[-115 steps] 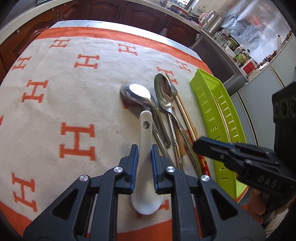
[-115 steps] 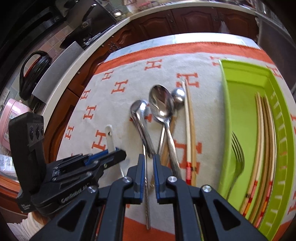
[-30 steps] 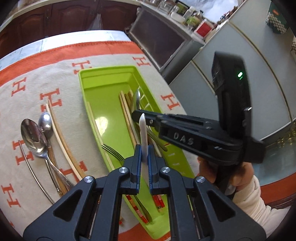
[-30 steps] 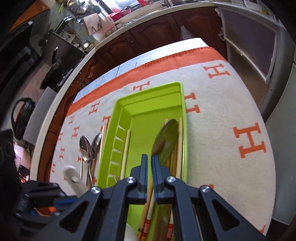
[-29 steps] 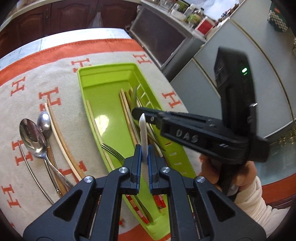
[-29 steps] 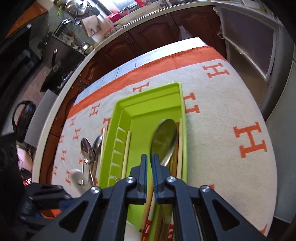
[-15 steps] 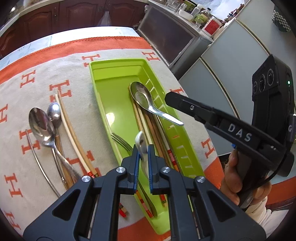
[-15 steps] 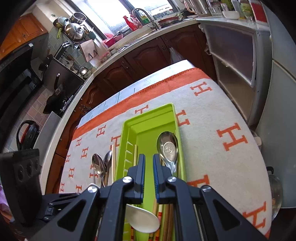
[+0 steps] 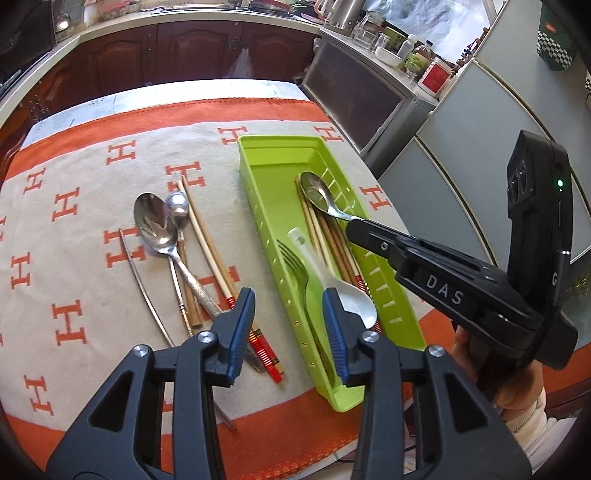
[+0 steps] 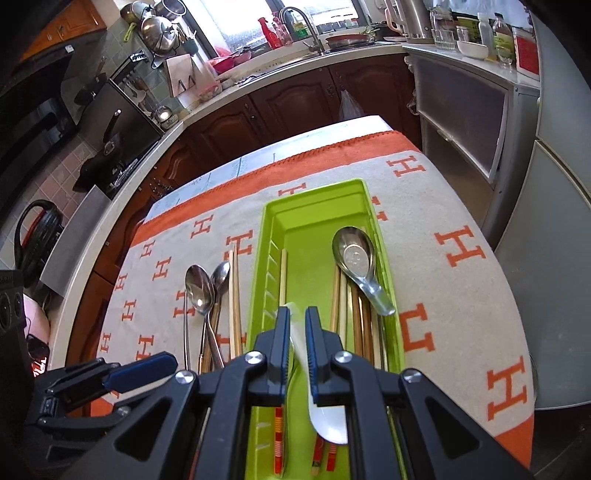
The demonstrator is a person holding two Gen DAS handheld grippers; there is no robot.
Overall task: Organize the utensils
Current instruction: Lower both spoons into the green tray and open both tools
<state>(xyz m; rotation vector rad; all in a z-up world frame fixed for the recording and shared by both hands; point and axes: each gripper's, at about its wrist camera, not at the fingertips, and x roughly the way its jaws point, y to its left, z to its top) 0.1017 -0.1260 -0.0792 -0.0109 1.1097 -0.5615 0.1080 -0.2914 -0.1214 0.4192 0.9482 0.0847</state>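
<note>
tray point(image 9: 258, 192) with two spoons, one fork point(image 9: 295, 264), two spoons outside

the left gripper point(image 9: 288, 314), which clamped the white ceramic spoon point(image 9: 332, 280) a moment ago, now has its fingers spread wide, and the spoon lies in the green tray point(image 9: 258, 192). the metal spoon point(image 9: 317, 192) now rests there too, released by the right gripper point(image 10: 295, 332).

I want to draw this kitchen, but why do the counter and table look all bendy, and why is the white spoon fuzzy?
Left wrist view: fisheye lens curves the counter; white spoon smeared by motion blur. Right wrist view: same bending; big spoon glints with glare.
</note>
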